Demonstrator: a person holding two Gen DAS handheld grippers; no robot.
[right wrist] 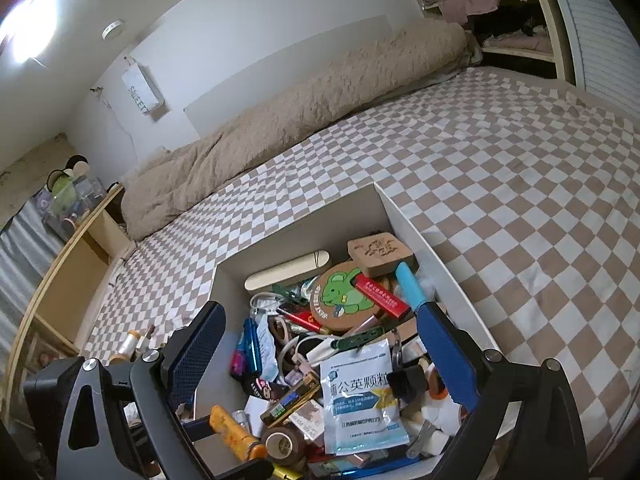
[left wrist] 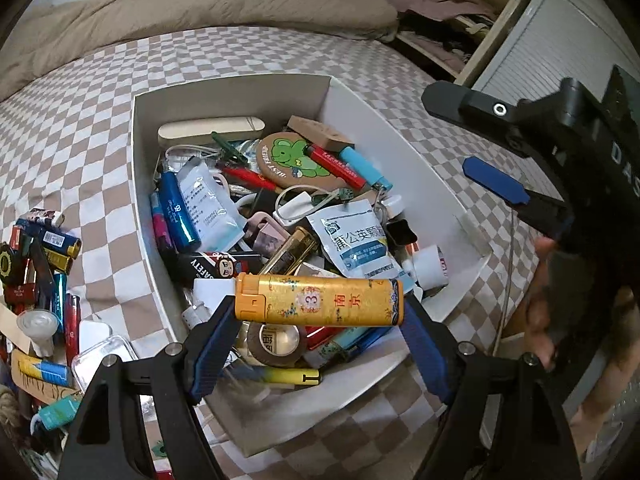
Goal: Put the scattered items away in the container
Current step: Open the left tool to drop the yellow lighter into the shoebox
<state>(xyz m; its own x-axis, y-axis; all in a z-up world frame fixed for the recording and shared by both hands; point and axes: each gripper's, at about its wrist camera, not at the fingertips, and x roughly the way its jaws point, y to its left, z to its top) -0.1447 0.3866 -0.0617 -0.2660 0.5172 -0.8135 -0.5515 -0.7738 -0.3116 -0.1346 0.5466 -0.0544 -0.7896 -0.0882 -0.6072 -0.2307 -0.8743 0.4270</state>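
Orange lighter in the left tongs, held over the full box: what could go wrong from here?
1. The left tongs grip the orange lighter only by its two ends, so it could pivot or slip out.
2. The white box is already heaped; a dropped lighter might bounce or slide off the pile.
3. The right tongs hang open over the same box, so the two could collide.
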